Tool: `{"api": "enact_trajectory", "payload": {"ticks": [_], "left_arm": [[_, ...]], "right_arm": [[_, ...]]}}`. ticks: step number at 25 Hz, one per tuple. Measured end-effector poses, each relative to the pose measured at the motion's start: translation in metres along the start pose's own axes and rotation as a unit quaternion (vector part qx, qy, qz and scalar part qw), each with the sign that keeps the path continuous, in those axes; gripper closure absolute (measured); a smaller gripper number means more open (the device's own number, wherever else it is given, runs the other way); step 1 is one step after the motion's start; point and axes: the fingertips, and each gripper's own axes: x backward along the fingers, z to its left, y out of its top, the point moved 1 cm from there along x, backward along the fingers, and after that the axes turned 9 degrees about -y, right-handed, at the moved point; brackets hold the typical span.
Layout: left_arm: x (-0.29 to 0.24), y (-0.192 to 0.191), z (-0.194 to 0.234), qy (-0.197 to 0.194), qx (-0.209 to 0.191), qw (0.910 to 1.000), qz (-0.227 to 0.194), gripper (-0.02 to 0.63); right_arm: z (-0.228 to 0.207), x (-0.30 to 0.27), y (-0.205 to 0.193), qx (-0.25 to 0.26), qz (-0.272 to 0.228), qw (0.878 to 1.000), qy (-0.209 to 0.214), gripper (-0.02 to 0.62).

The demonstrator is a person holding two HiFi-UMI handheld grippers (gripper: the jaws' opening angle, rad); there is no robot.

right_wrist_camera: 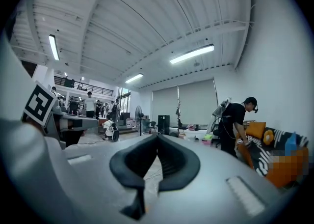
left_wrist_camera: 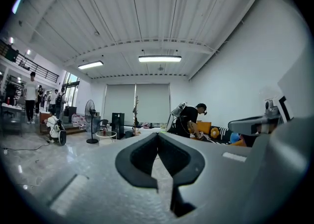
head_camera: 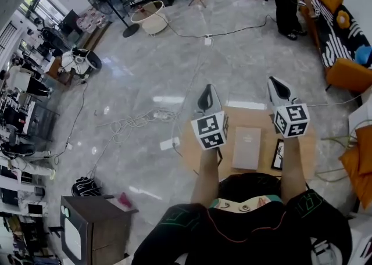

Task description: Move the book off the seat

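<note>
A grey book (head_camera: 246, 147) lies flat on the light wooden seat (head_camera: 247, 116) right in front of me. A small dark framed item (head_camera: 279, 154) lies beside it on the right. My left gripper (head_camera: 207, 93) is held up over the seat's left edge, jaws shut and empty. My right gripper (head_camera: 279, 87) hovers over the seat's far right part, also shut with nothing in it. Both point forward into the room and neither touches the book. In the left gripper view (left_wrist_camera: 157, 137) and the right gripper view (right_wrist_camera: 157, 140) the pads meet; only the hall beyond shows.
Cables (head_camera: 139, 120) and a power strip (head_camera: 170, 143) lie on the floor left of the seat. A dark cabinet (head_camera: 93, 229) stands near left. An orange sofa (head_camera: 343, 37) and cushions (head_camera: 360, 171) line the right side. A person (head_camera: 288, 2) stands far ahead.
</note>
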Motion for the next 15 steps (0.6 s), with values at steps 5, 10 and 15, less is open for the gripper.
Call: {"api": "enact_trajectory", "payload": {"ticks": [5, 10, 15], "left_arm": [[-0.009, 0.004, -0.007, -0.01, -0.006, 0.9999, -0.007, 0.595], [-0.019, 0.0, -0.02, -0.017, -0.009, 0.9998, -0.004, 0.595], [-0.035, -0.003, -0.047, -0.031, -0.007, 0.9995, -0.008, 0.595]], "right_arm": [[-0.009, 0.004, 0.006, 0.006, -0.008, 1.0, -0.006, 0.592], [-0.025, 0.014, 0.009, 0.021, -0.021, 0.999, -0.013, 0.592], [-0.055, 0.02, 0.012, 0.025, -0.032, 0.999, -0.025, 0.592]]}}
